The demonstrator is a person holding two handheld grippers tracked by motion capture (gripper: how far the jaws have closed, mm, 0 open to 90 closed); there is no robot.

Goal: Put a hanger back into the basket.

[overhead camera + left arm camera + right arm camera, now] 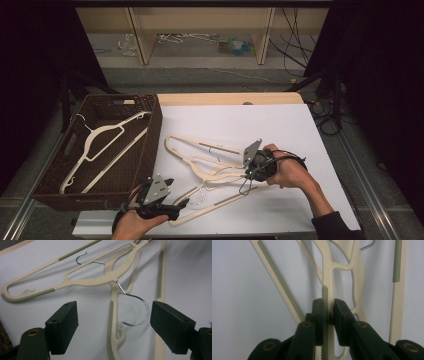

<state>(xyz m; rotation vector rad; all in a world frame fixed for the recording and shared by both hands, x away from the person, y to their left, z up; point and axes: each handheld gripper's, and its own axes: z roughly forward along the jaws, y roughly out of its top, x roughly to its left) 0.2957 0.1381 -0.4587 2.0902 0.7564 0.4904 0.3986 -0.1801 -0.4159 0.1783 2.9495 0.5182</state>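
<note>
My right gripper [328, 312] is pinched on a cream hanger's [329, 277] arm, mid-sheet among the tangled hangers [210, 167]. My left gripper [113, 322] is spread wide at the near table edge, a metal hook [140, 307] lying between its jaws, untouched. Wicker basket [150, 145] sits left, one hanger [107, 145] inside.

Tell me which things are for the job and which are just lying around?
For the job:
- cream hangers on the table
- the hanger bar that the right gripper is shut on
- left gripper, open near a metal hook
- brown basket with a hanger inside

Just lying about:
- floor cables
- clutter under the shelf
</note>
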